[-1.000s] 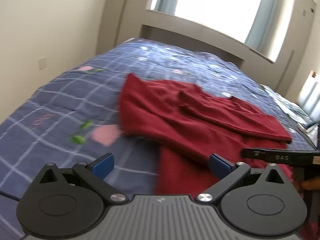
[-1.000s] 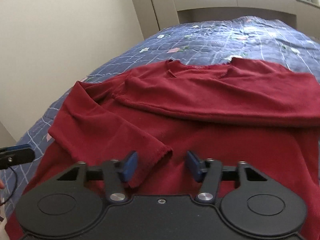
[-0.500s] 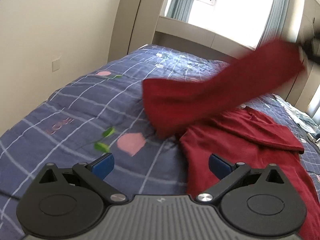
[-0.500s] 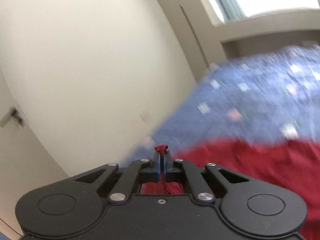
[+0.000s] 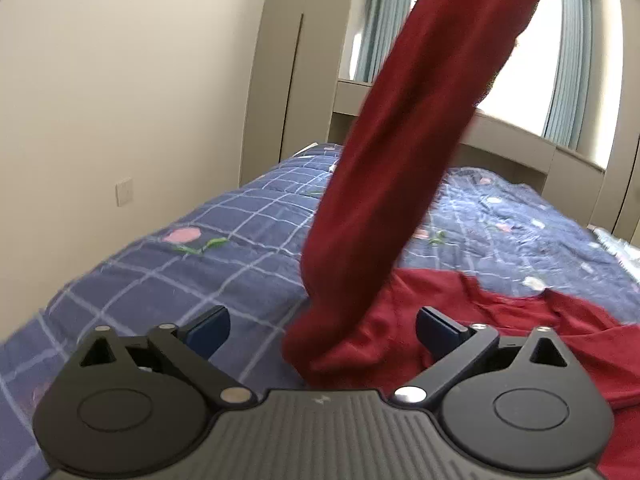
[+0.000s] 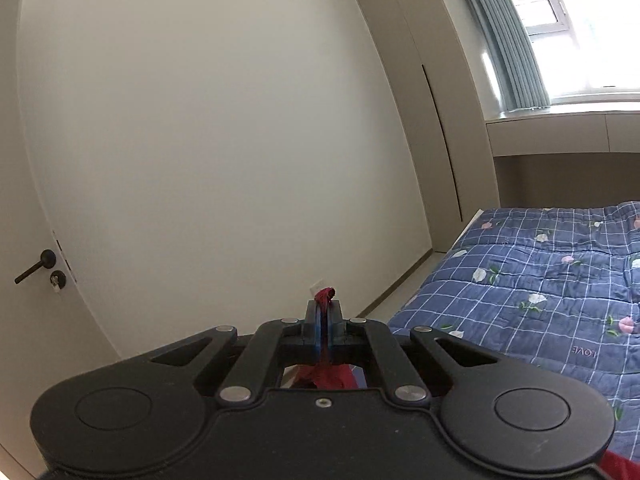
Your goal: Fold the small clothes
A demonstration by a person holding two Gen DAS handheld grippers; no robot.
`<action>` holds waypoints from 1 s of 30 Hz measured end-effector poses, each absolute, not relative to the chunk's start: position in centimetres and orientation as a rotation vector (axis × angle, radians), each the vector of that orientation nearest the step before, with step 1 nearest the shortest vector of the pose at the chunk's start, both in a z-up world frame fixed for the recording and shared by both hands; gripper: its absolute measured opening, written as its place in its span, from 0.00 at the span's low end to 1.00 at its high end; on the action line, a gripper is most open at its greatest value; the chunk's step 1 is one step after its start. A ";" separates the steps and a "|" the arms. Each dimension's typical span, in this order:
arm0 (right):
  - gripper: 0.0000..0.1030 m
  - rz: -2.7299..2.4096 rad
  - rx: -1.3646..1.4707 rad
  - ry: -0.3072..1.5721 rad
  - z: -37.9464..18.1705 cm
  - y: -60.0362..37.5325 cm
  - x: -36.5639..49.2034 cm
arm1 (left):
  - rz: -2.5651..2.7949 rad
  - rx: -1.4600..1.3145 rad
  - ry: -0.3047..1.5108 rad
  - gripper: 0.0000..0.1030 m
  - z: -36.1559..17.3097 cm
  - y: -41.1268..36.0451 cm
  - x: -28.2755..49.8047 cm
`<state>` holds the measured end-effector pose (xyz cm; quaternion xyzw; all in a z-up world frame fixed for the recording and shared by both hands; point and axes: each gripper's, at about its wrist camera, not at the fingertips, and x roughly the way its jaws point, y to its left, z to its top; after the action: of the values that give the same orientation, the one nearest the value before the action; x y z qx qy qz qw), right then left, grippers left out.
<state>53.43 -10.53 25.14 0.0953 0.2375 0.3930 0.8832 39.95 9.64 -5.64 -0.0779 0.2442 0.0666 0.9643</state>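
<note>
A dark red long-sleeved knit garment point(image 5: 400, 184) lies partly on a bed covered by a blue checked quilt with small flower prints point(image 5: 224, 248). In the left wrist view, one sleeve rises as a taut red column from the bunched cloth near the centre up toward 1 o'clock, where it leaves the frame in front of a bright window with teal curtains point(image 5: 568, 64). The body of the garment stays crumpled on the quilt from the centre toward 4 o'clock.

The left gripper point(image 5: 322, 326) sits low over the bed with its blue-padded fingers point(image 5: 208, 330) released and spread wide, holding nothing. The base of the lifted sleeve shows between them, though whether it touches either pad cannot be told.

In the right wrist view, the right gripper point(image 6: 323, 322) is clenched on a pinch of the red fabric. A small red tuft pokes out above the fingertips, and more cloth hangs beneath them at 6 o'clock. A cream wall point(image 6: 224, 140) fills most of this view, a door with a black lever handle point(image 6: 34, 270) sits at 9 o'clock, and the quilted bed lies at 4 o'clock.
</note>
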 end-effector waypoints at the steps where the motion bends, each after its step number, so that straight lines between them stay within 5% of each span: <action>1: 0.02 0.814 0.201 0.489 25.1 -11.2 53.5 | 0.131 -0.142 0.496 0.96 -5.8 9.8 40.5; 4: 0.02 0.789 0.224 0.481 24.4 -13.0 54.5 | 0.125 -0.068 0.487 0.74 -6.3 9.7 41.3; 9: 0.02 0.723 0.237 0.495 21.6 -16.5 55.7 | 0.232 0.125 0.466 0.17 -6.9 9.0 42.0; 16: 0.01 0.563 0.307 0.636 11.8 -23.8 57.6 | 0.310 0.378 0.481 0.14 -9.6 6.5 42.1; 26: 0.01 0.445 0.392 0.834 0.0 -29.4 56.8 | 0.259 0.380 0.597 0.14 -9.9 6.3 43.2; 30: 0.01 0.428 0.393 0.861 -1.4 -29.1 56.8 | 0.249 0.349 0.630 0.24 -10.1 7.0 43.7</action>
<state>56.76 -29.09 -1.45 0.1880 0.4113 0.2043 0.8682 43.67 7.04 -10.07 0.1702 0.3072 0.1213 0.9284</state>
